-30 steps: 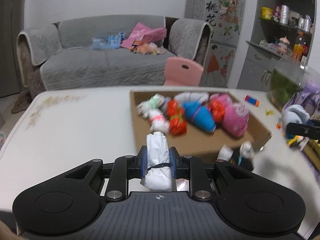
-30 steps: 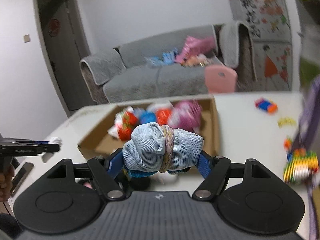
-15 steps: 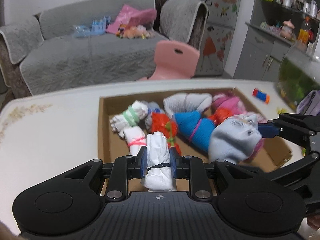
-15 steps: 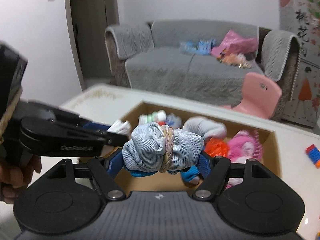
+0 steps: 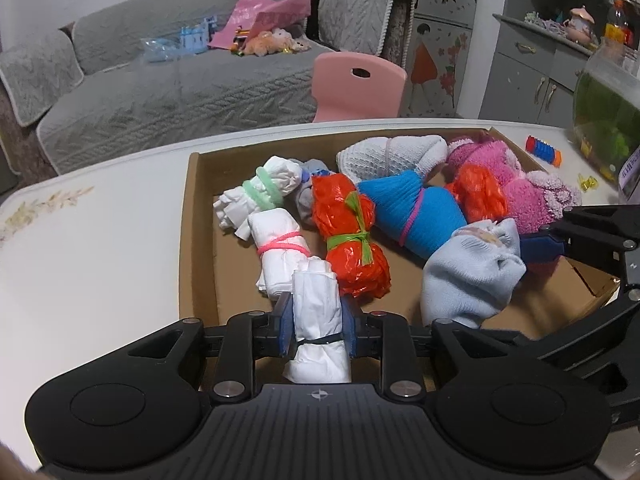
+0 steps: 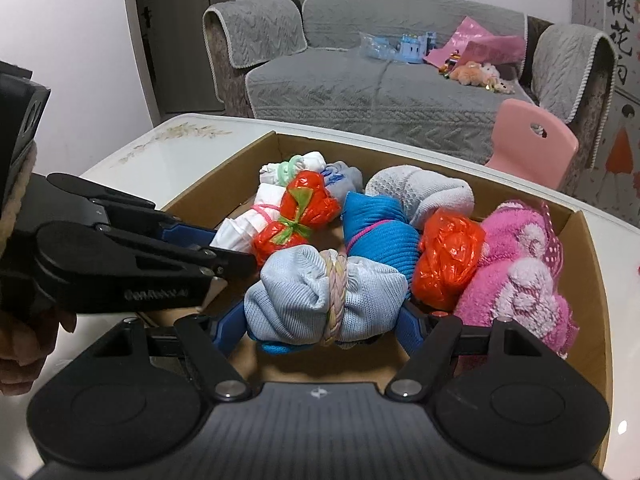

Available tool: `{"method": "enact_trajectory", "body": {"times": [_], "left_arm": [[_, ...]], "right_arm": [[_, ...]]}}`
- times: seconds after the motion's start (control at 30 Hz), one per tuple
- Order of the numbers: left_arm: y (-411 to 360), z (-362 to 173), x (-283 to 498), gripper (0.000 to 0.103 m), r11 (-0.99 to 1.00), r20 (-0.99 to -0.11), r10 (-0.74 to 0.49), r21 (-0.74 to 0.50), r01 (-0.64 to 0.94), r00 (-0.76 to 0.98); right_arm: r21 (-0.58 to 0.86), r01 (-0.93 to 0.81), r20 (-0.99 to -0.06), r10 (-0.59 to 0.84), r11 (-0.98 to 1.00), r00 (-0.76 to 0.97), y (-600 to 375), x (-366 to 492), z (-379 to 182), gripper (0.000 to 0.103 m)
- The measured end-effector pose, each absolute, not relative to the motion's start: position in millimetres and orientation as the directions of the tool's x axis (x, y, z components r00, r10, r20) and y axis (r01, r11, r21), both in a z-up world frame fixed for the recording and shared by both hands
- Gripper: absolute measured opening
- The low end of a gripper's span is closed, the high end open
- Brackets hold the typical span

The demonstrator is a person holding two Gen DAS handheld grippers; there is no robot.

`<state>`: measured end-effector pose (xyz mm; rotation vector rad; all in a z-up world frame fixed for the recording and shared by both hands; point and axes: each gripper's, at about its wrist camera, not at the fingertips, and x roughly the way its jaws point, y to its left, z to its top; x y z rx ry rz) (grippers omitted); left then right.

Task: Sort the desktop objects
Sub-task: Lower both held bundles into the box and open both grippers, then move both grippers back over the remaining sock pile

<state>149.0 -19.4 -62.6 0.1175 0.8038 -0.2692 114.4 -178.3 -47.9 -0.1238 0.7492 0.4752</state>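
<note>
A cardboard box [image 5: 198, 236] [image 6: 588, 256] on the white table holds several tied bundles: white ones, orange ones [image 5: 348, 236], a blue one [image 5: 416, 210], a pink one [image 6: 516, 268]. My left gripper [image 5: 316, 320] is shut on a white rolled bundle [image 5: 318, 316] tied with a black band, over the box's near left part; it also shows from the side in the right wrist view [image 6: 224, 250]. My right gripper [image 6: 324, 320] is shut on a light blue sock bundle [image 6: 324, 300] with a braided band, held over the box's near part; the bundle also shows in the left wrist view [image 5: 472, 272].
A pink chair [image 5: 358, 88] stands behind the table, with a grey sofa [image 5: 180, 92] beyond. Small toys [image 5: 542, 150] and a fish tank [image 5: 608, 116] are at the table's right. The white table top [image 5: 92, 248] stretches left of the box.
Both grippers have moved in over the box with their bundles. The right gripper came from the table's right side and now hangs beside the left one, lower in the box.
</note>
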Motion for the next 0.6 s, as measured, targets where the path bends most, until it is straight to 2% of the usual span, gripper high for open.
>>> {"method": "enact_trajectory", "body": {"times": [0.03, 0.13, 0.17, 0.23, 0.3, 0.6], "left_arm": [[-20.0, -62.2, 148.5, 0.033, 0.959, -0.722, -0.19, 0.009, 0.283, 0.665], [-21.7, -60.2, 144.5, 0.054, 0.962, -0.706, -0.161, 0.045, 0.27, 0.69], [-20.1, -58.5, 143.2, 0.066, 0.966, -0.698, -0.14, 0.06, 0.253, 0.702], [-13.9, -53.6, 139.7, 0.076, 0.97, -0.683, -0.146, 0.042, 0.238, 0.716], [-10.0, -46.1, 134.4, 0.078, 0.969, -0.664, -0.168, 0.023, 0.245, 0.728], [-9.6, -23.8, 85.2, 0.085, 0.952, -0.603, -0.188, 0.082, 0.295, 0.776]], "right_arm": [[0.053, -0.459, -0.684, 0.368, 0.887, 0.631, -176.8, 113.9, -48.0, 0.073], [0.042, -0.462, -0.693, 0.359, 0.886, 0.626, -172.6, 113.2, -50.2, 0.076], [0.037, -0.462, -0.692, 0.356, 0.886, 0.628, -171.8, 112.9, -50.8, 0.077], [0.013, -0.456, -0.679, 0.342, 0.89, 0.65, -172.4, 109.6, -49.1, 0.083], [0.019, -0.446, -0.663, 0.345, 0.895, 0.664, -177.5, 106.5, -44.5, 0.087], [0.077, -0.415, -0.559, 0.384, 0.907, 0.735, -217.5, 67.9, -5.5, 0.089]]}}
